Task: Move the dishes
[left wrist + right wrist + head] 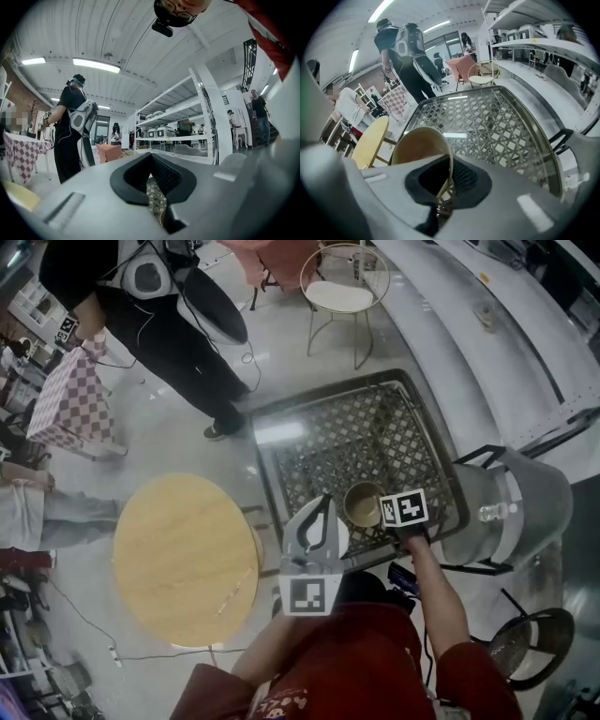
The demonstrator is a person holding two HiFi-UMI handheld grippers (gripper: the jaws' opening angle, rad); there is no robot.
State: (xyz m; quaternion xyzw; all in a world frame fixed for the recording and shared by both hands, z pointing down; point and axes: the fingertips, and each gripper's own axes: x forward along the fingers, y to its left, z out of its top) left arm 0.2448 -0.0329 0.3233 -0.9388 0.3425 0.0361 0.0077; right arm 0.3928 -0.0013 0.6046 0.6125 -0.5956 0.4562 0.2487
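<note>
Bowl (423,150) is clamped at the rim by right gripper (446,180), its body at 10 o'clock, over lattice table (497,126). Left gripper (151,180) is closed on nothing.

Pinches the rim of a tan bowl (419,145) with the right gripper (443,185), jaws closed on its thin wall, one inside and one outside. Holds the bowl just ahead-left of the claw, before a glass-topped lattice table (506,122) spreading ahead and right. Shows a round wooden table (370,140) left of the claw and a person in black (405,56) far ahead.
</note>
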